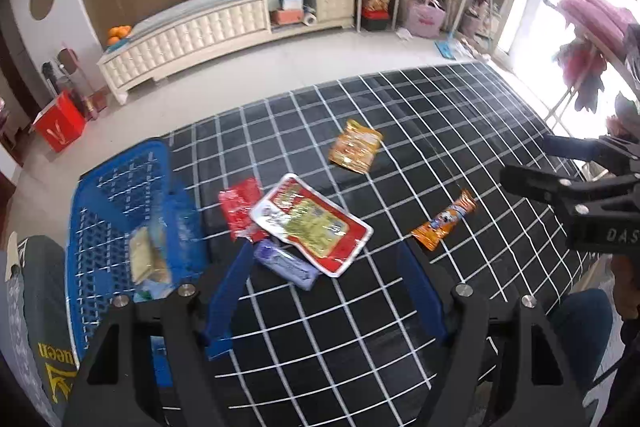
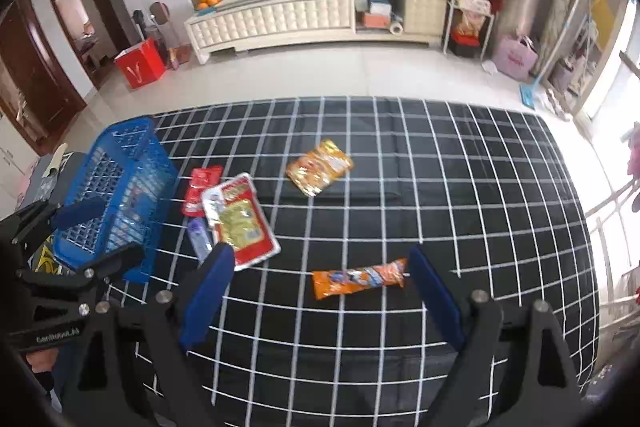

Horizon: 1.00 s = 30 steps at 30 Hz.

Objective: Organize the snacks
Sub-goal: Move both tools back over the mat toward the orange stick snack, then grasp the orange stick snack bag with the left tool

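On the gridded bench (image 2: 440, 167), five snacks lie loose beside the blue basket (image 2: 116, 195), which already holds a packet or two. Both claws gape wide and empty. The right claw (image 2: 320, 267) hangs over the orange stick pack (image 2: 360, 279), probably lining up a grab. The left claw (image 1: 324, 255) hovers near the red tray pack (image 1: 312, 223), the purple packet (image 1: 286, 265) tucked under it.

black frames, blue fingers (image 2: 212, 287)
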Each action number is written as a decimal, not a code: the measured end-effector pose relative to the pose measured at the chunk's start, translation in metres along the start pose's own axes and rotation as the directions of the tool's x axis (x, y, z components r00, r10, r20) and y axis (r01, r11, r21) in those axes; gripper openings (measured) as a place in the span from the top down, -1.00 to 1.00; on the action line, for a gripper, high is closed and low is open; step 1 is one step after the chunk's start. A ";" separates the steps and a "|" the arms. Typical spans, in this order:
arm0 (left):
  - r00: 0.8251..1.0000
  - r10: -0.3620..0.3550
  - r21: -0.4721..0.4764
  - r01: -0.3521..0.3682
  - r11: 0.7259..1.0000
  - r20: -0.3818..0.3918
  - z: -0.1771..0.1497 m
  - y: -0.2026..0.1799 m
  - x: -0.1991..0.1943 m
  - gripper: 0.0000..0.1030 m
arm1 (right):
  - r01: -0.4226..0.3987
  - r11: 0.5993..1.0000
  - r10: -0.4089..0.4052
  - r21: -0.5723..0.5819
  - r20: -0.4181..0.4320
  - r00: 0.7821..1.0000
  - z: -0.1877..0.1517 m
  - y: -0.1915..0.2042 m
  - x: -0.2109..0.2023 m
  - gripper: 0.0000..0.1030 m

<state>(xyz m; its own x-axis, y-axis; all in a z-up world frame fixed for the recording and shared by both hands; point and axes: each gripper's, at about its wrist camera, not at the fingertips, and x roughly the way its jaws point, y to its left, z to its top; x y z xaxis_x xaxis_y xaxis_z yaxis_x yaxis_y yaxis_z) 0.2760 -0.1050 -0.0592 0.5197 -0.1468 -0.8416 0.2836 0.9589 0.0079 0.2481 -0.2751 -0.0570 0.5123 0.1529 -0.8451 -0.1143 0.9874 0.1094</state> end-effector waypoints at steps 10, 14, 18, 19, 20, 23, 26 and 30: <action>0.995 -0.050 0.103 0.059 0.993 -0.082 0.005 -0.048 0.058 -0.41 | 0.010 0.998 -0.007 0.064 -0.055 0.998 -0.024 -0.053 0.032 -0.77; 0.989 -0.095 0.126 0.110 0.986 -0.115 0.004 -0.069 0.081 -0.41 | 0.024 0.994 -0.019 0.108 -0.049 0.999 -0.037 -0.075 0.035 -0.77; 0.973 -0.144 0.155 0.173 0.973 -0.180 0.004 -0.093 0.108 -0.41 | 0.021 0.983 -0.012 0.180 -0.046 0.999 -0.054 -0.102 0.037 -0.77; 0.971 -0.150 0.184 0.184 0.965 -0.188 0.004 -0.101 0.115 -0.41 | 0.027 0.981 -0.017 0.191 -0.054 0.998 -0.058 -0.109 0.038 -0.77; 0.969 -0.153 0.200 0.192 0.961 -0.193 0.003 -0.106 0.119 -0.41 | 0.032 0.980 -0.021 0.195 -0.057 0.998 -0.062 -0.113 0.040 -0.77; 0.963 -0.175 0.243 0.224 0.944 -0.206 0.006 -0.124 0.131 -0.41 | 0.052 0.979 -0.040 0.199 -0.065 0.997 -0.069 -0.125 0.044 -0.77; 0.965 -0.171 0.300 0.227 0.927 -0.201 0.009 -0.139 0.143 -0.41 | 0.058 0.974 -0.044 0.217 -0.067 0.997 -0.074 -0.136 0.046 -0.77; 0.961 -0.179 0.379 0.250 0.891 -0.212 0.010 -0.155 0.156 -0.41 | 0.049 0.970 -0.033 0.237 -0.070 0.997 -0.082 -0.145 0.053 -0.77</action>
<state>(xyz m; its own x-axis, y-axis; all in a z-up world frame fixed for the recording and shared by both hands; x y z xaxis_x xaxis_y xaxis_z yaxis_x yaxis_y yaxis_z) 0.3206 -0.2790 -0.1862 0.2772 -0.2612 -0.9246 0.6878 0.7259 0.0012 0.2223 -0.4138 -0.1602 0.4553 0.1166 -0.8826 0.1159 0.9752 0.1887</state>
